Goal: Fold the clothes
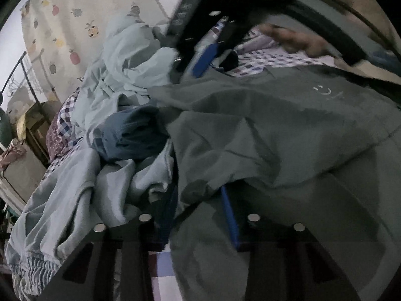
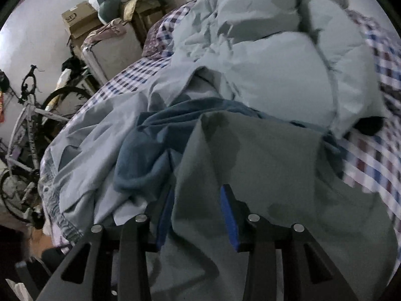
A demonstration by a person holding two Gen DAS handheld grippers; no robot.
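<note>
We hold the grey-green shirt [image 1: 288,130] in both tools: the left gripper [image 1: 200,215] and the right gripper [image 2: 198,213] each pinch its cloth between blue pads. It stretches crosswise between them, over the pale blue clothes [image 2: 263,57] heaped on the checked bed [image 2: 376,150]. Boxes [image 2: 80,17] and a bicycle [image 2: 30,115] stand beyond the bed's far edge.
</note>
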